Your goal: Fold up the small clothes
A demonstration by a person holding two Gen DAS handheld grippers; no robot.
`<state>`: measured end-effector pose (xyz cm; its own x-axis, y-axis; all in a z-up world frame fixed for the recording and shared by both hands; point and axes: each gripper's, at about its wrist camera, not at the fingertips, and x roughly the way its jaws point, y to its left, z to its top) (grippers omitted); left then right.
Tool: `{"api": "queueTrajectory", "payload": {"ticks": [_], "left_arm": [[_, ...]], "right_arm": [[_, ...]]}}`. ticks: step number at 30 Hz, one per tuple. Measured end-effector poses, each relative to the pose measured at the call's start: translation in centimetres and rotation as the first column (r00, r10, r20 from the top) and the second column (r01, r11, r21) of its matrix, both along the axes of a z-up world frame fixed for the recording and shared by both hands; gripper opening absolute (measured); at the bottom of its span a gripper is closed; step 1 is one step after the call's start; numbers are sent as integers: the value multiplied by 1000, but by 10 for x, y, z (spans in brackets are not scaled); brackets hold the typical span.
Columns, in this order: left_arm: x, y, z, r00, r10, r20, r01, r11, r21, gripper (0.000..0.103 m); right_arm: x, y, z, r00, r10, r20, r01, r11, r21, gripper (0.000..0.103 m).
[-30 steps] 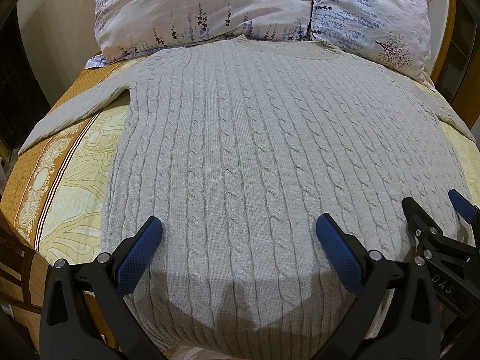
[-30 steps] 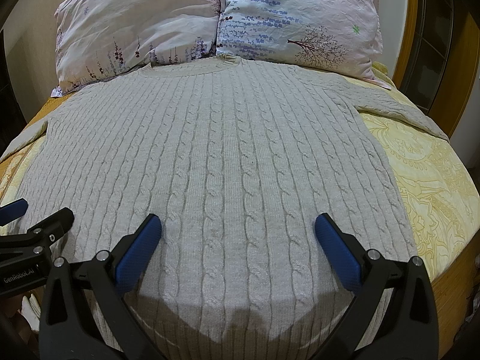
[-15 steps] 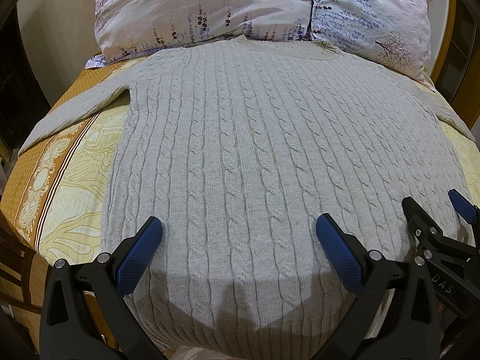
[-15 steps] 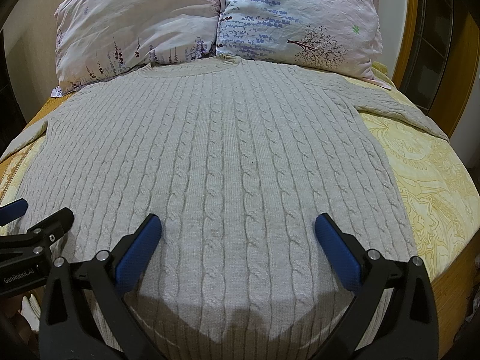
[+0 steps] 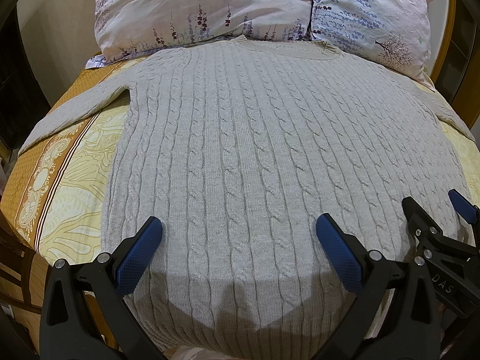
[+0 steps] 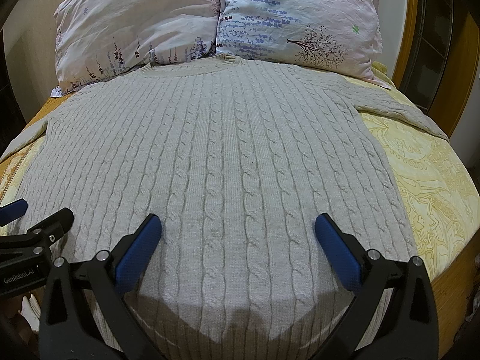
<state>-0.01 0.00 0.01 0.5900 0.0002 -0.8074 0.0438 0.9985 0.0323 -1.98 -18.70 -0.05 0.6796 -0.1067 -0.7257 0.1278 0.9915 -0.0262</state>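
Nothing has moved. Sweater point(image 5: 255, 156) lies flat on the bed point(image 5: 60, 186), collar at 12 o'clock by pillows point(image 6: 210, 21). Left tool point(image 5: 238, 234) and right tool point(image 6: 238, 231) hover at 6 o'clock, fingers apart.

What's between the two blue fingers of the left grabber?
Only the grey cable-knit sweater, lying flat; the left gripper is open above it, seen in the left wrist view.

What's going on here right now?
A grey cable-knit sweater lies spread flat on a bed, neckline toward two pillows, sleeves out to the sides. A person holds both grippers over the hem end: the left gripper and the right gripper are open and grip nothing. No fold has been made yet.
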Motion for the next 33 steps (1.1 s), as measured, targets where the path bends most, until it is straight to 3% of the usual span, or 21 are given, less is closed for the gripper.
{"api": "queueTrajectory", "payload": {"ticks": [33], "left_arm": [[0,0,0,1000,-1,-1,1,1000,1,102]], "right_arm": [[2,0,-2,1000,26,-13,-26,1000,-1,101]]}}
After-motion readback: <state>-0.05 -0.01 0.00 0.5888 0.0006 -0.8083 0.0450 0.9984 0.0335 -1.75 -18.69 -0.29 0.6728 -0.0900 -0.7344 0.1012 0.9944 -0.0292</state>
